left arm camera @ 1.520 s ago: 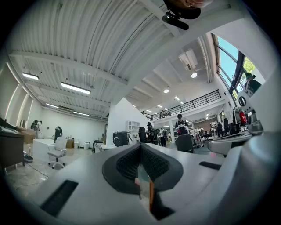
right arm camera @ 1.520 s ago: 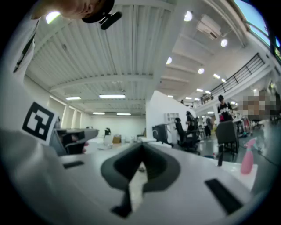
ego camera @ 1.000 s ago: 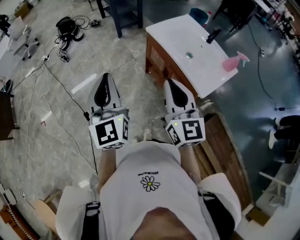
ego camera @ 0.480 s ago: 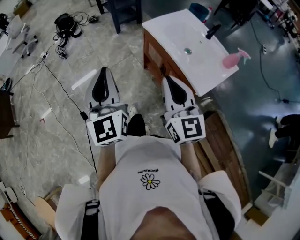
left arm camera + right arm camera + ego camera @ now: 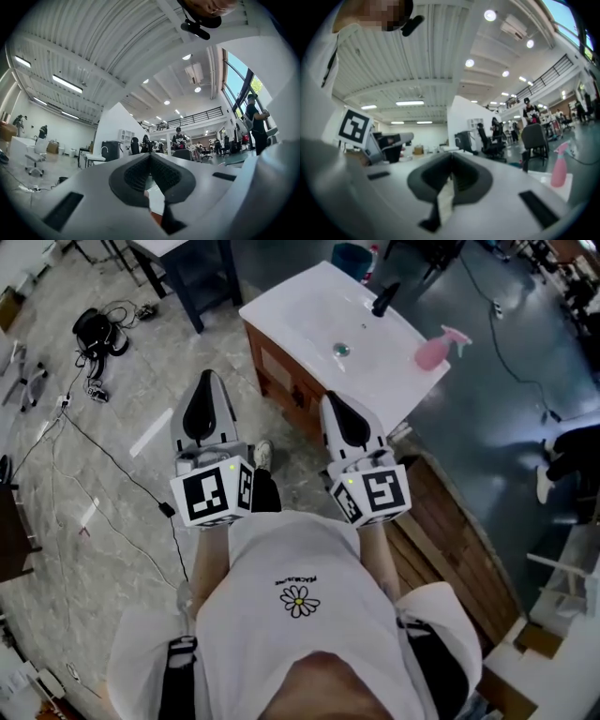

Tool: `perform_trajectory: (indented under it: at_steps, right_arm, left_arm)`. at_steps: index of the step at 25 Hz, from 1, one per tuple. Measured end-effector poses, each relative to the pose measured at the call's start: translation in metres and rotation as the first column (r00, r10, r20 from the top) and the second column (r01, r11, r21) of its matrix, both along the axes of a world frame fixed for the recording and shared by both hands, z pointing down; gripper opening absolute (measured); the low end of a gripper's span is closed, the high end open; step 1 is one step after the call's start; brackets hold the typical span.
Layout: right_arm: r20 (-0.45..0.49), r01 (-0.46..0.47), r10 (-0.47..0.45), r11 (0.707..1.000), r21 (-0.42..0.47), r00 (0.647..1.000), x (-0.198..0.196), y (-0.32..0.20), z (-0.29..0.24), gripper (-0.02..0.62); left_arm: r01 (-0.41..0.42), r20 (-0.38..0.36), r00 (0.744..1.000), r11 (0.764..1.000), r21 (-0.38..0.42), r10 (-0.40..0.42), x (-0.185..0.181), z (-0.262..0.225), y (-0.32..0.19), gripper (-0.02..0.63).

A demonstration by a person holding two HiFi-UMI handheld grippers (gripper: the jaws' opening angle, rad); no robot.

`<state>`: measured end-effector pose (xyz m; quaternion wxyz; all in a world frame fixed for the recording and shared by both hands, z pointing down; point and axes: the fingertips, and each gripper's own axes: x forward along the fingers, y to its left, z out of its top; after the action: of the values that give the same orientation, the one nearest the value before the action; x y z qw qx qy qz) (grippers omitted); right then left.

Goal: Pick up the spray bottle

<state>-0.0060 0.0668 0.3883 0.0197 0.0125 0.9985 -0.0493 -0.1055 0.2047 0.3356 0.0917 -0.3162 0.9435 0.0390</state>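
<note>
A pink spray bottle (image 5: 433, 350) stands near the right edge of the white sink top (image 5: 300, 310); in the right gripper view the pink spray bottle (image 5: 558, 166) shows at the far right. My left gripper (image 5: 208, 381) is held level over the floor, short of the cabinet's left corner, its jaws shut with nothing in them. My right gripper (image 5: 336, 401) points at the sink top's near edge, pads together and empty, with the bottle ahead of it and to the right. In their own views the left gripper (image 5: 151, 157) and the right gripper (image 5: 451, 161) show closed pads.
A black faucet (image 5: 385, 298) and a drain (image 5: 341, 350) sit on the sink top, which rests on a wooden cabinet (image 5: 281, 376). Cables (image 5: 94, 329) trail over the tiled floor at left. Wooden boards (image 5: 450, 540) lie to the right. A dark table (image 5: 187, 277) stands behind.
Both grippers have moved forward toward the sink cabinet. The sink top and bottle now sit lower and further left in the head view. The jaws look the same.
</note>
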Motion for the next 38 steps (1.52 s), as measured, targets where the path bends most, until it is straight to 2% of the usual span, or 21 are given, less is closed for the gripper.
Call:
perform_trajectory:
  at_steps: [3,5,7,8,9,10,13,15,20,25,28,32,34,38]
  right_arm:
    - [0.007,-0.006,0.006,1.0,-0.024,1.0,-0.019,-0.014,-0.001,0.029]
    - [-0.003,-0.025,0.025,1.0,0.014,1.0,-0.036,-0.023,0.001,0.031]
    - [-0.016,-0.043,0.045,0.99,0.138,0.999,-0.057,-0.026,0.003,0.029]
    - [-0.019,-0.045,0.05,0.975,0.217,0.999,-0.07,-0.025,0.002,0.029]
    - [-0.018,-0.039,0.046,0.962,0.271,0.999,-0.082,-0.022,0.0,0.031]
    - [-0.011,-0.027,0.032,0.959,0.283,0.999,-0.095,-0.019,-0.005,0.029]
    - [0.028,0.02,-0.026,0.979,0.201,0.999,-0.131,-0.013,-0.025,0.029]
    - [0.04,0.026,-0.033,0.984,0.178,0.999,-0.156,-0.018,-0.033,0.031]
    - [0.008,0.021,-0.023,0.987,0.16,1.0,-0.212,-0.035,-0.027,0.031]
    - [-0.016,-0.035,0.037,0.994,0.108,0.999,-0.25,-0.052,-0.019,0.031]
    - [-0.046,-0.046,0.049,0.996,0.076,0.998,-0.264,-0.059,-0.01,0.031]
    - [-0.068,-0.016,0.021,0.998,0.066,0.997,-0.28,-0.072,-0.002,0.031]
    - [-0.052,0.002,0.001,0.998,0.057,0.999,-0.288,-0.076,-0.005,0.031]
    - [-0.035,0.021,-0.017,0.995,0.097,0.999,-0.299,-0.082,-0.015,0.031]
  left_arm:
    - [-0.054,-0.032,0.998,0.998,-0.012,0.054,-0.019,0.007,-0.029,0.018]
    - [-0.076,-0.031,0.997,0.997,-0.02,0.076,-0.033,0.01,-0.045,0.018]
    - [-0.088,-0.027,0.996,0.996,-0.023,0.087,-0.052,0.011,-0.057,0.018]
    - [-0.089,-0.027,0.996,0.996,-0.023,0.089,-0.064,0.011,-0.061,0.018]
    - [-0.087,-0.03,0.996,0.996,-0.02,0.087,-0.077,0.01,-0.065,0.018]
    - [-0.084,-0.035,0.996,0.996,-0.014,0.084,-0.09,0.009,-0.068,0.018]
    - [-0.083,-0.042,0.996,0.997,0.005,0.083,-0.13,0.004,-0.075,0.018]
    - [-0.087,-0.037,0.995,0.996,0.0,0.087,-0.154,0.004,-0.081,0.018]
    - [-0.1,-0.039,0.994,0.995,-0.023,0.099,-0.207,0.011,-0.091,0.018]
    - [-0.105,-0.043,0.994,0.994,-0.005,0.105,-0.255,0.01,-0.095,0.018]
    - [-0.104,-0.058,0.993,0.995,-0.002,0.103,-0.274,0.015,-0.098,0.018]
    - [-0.097,-0.119,0.988,0.995,0.019,0.099,-0.284,0.026,-0.107,0.018]
    - [-0.069,-0.11,0.991,0.997,0.015,0.07,-0.287,0.024,-0.107,0.018]
    - [-0.023,-0.079,0.997,1.0,0.006,0.024,-0.29,0.012,-0.104,0.018]
